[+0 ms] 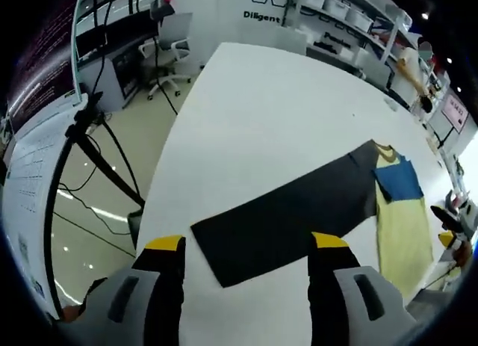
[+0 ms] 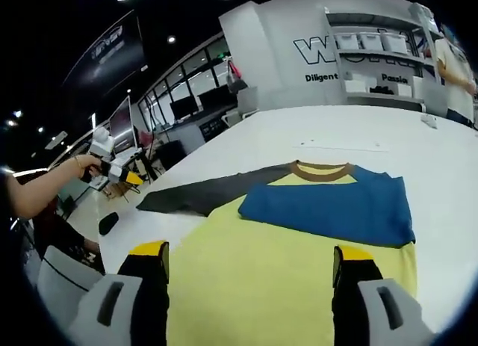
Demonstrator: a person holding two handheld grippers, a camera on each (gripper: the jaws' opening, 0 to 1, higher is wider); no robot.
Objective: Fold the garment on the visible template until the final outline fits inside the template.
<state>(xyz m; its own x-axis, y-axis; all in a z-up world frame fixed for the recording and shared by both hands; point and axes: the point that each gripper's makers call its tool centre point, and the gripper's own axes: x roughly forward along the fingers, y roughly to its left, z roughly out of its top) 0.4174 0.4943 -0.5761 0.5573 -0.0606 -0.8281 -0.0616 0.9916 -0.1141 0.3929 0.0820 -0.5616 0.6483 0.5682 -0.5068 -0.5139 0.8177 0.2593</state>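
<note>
A long-sleeved shirt lies flat on the white table (image 1: 246, 92). Its yellow body (image 2: 254, 286) has a brown collar (image 2: 321, 169). The blue sleeve (image 2: 328, 204) is folded across the chest. The dark grey sleeve (image 1: 291, 211) stretches straight out from the body (image 1: 403, 226). My left gripper (image 1: 246, 243) hovers open above the cuff end of that grey sleeve, holding nothing. In the right gripper view it shows small in a hand (image 2: 119, 174) beyond the grey sleeve (image 2: 202, 196). My right gripper (image 2: 250, 251) is open over the yellow body near the hem, empty.
The table's edge runs close to the grey cuff, with floor, a tripod stand (image 1: 89, 137) and an office chair (image 1: 172, 47) beyond it. A small black object (image 2: 108, 223) sits near that edge. Shelves (image 2: 373, 62) and a person (image 2: 452, 62) stand past the far end.
</note>
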